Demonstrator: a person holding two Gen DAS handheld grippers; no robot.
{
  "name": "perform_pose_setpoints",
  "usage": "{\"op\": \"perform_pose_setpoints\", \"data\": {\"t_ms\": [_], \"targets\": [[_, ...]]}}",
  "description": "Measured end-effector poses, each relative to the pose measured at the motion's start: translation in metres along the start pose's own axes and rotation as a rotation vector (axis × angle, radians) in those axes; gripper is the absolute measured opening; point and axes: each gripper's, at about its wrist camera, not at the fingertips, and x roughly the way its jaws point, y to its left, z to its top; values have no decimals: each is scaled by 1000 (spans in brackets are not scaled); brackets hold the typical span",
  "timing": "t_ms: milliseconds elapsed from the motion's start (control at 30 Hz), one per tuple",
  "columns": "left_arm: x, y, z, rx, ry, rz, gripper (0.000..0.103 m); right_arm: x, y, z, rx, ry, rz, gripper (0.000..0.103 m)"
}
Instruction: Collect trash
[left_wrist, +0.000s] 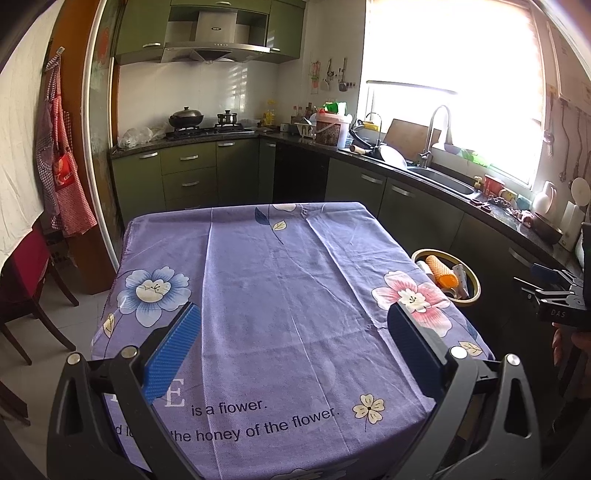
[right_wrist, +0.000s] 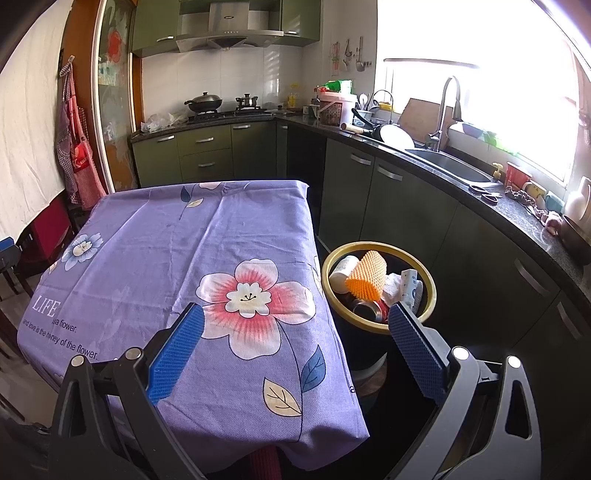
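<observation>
A black trash bin with a yellow rim stands on the floor right of the table. It holds an orange foam net, a white cup, a crushed can and white crumpled paper. The bin also shows in the left wrist view. My right gripper is open and empty, above the table's right edge by the bin. My left gripper is open and empty over the purple flowered tablecloth. The right gripper's body shows at the right edge of the left wrist view.
Dark green cabinets and a black counter with a sink run along the right and back. A stove with pots is at the back. A dark chair stands left of the table. Aprons hang on the left wall.
</observation>
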Motion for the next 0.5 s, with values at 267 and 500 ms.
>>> {"op": "perform_pose_setpoints", "data": {"t_ms": [267,500], "targets": [[8,1,0,-15,14,-11,96,6,0,-1,0,12,4,98],[20,-2,0,2,44,10,96,11,0,-3,2,21,9,98]]}}
